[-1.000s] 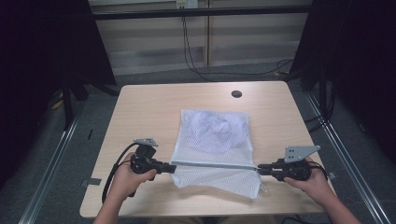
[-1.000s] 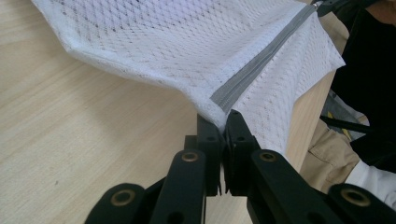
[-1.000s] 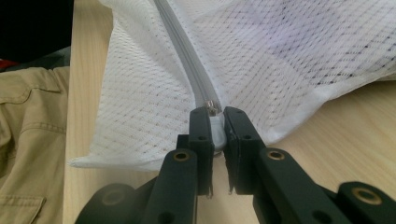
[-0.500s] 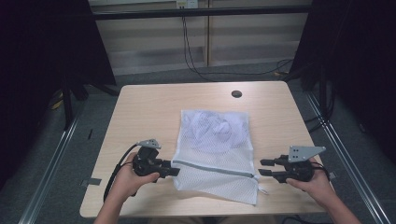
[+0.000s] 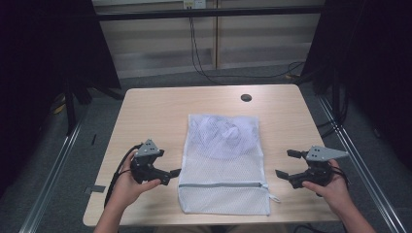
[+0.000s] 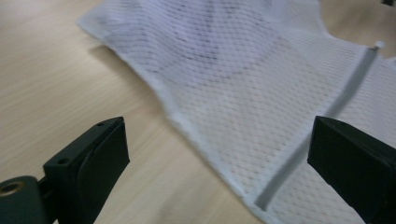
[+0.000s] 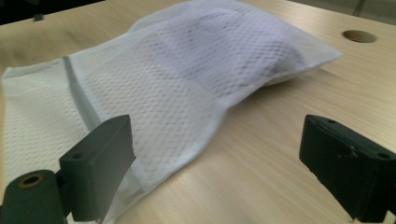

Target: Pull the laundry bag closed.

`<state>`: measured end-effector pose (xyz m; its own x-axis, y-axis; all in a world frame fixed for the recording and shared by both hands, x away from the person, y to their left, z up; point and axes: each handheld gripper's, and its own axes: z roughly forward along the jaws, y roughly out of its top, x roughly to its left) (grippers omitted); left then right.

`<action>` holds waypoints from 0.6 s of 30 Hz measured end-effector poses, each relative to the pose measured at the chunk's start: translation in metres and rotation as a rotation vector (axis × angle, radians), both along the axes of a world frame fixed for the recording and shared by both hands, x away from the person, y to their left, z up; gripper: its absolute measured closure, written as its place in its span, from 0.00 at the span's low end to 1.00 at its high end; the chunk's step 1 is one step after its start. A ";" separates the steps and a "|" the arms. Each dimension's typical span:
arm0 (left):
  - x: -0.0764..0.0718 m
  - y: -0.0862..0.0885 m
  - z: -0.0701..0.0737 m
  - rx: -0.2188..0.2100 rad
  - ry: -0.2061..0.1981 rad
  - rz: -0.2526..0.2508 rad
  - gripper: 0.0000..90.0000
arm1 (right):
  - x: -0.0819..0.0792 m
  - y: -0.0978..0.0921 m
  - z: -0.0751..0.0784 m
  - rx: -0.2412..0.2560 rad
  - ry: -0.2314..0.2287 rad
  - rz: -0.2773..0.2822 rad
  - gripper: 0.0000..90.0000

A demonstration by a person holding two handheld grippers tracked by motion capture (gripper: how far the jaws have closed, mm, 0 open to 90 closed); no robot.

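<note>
Left gripper [image 5: 170,175]: jaws spread wide, nothing between them; held in left hand [image 5: 127,187] just off the bag's left edge, near the zip line, not touching. In left gripper view [image 6: 217,163] jaws stand far apart w/ bag edge and bare wood in the gap.

Right gripper [image 5: 285,163]: jaws also wide apart, holding nothing; in right hand [image 5: 330,189], a bit off the bag's right edge (clear gap of tabletop between). In right gripper view [image 7: 215,158] one jaw sits in front of the mesh edge, other over bare wood; contact w/ mesh cannot be told.

Mesh laundry bag [image 5: 223,162]: white, see-through netting, lying flat in the middle of the table toward the near edge, long side running front to back. Upper half bulges (rounded hump in right gripper view [image 7: 187,79]), lower half flat and thin.

Contents [image 5: 223,133]: pale bluish-white garment bunched in far half of bag, seen through mesh; exact kind not clear.

Zipper [image 5: 221,185]: grey strip across the near part of the bag, left to right, looks closed along its length; small white pull tab [image 5: 273,197] sticking out at right end.

Table [image 5: 155,111]: light wood top, round cable hole [image 5: 246,97] near far edge, beyond the bag.
</note>
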<state>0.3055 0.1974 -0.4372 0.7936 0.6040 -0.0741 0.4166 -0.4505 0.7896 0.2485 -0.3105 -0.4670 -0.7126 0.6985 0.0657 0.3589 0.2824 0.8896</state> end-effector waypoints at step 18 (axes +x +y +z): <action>0.003 0.017 -0.006 0.008 -0.044 0.083 0.05 | -0.001 -0.011 0.000 -0.009 -0.016 -0.075 0.10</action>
<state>0.3084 0.2144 -0.4436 0.7434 0.6679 -0.0349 0.4172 -0.4223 0.8048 0.2477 -0.3219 -0.4673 -0.6592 0.7504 0.0482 0.3655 0.2637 0.8927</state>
